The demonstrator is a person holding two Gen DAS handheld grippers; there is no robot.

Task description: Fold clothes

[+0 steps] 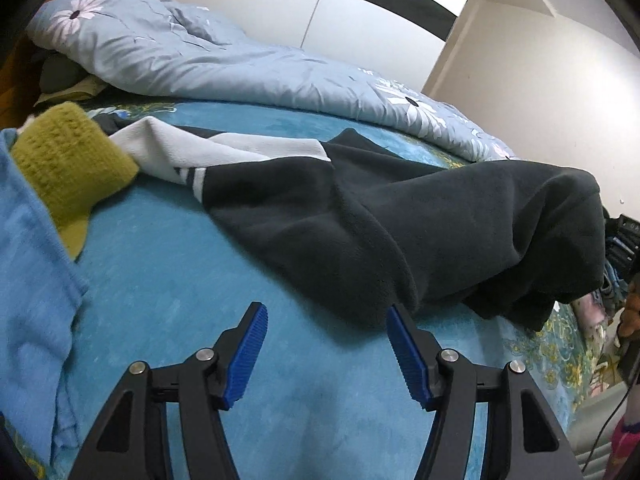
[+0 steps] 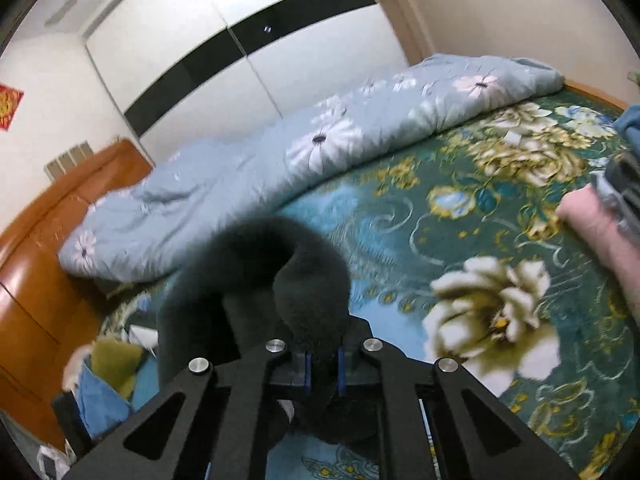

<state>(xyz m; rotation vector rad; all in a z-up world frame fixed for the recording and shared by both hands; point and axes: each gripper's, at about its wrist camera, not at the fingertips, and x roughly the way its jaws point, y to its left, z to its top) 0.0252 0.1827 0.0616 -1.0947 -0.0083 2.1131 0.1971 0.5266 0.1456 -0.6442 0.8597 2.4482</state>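
Note:
A dark fleece garment with a white and grey striped part lies stretched across the blue floral bed cover. My left gripper is open and empty, low over the cover, just in front of the garment's near edge. Its right end is lifted toward the right. In the right wrist view my right gripper is shut on a bunched fold of the dark garment, held up above the bed.
A light blue floral quilt lies rolled along the far side of the bed. A green knit item and a blue cloth lie at the left. An orange wooden headboard and a white wardrobe stand behind. An arm shows at the right.

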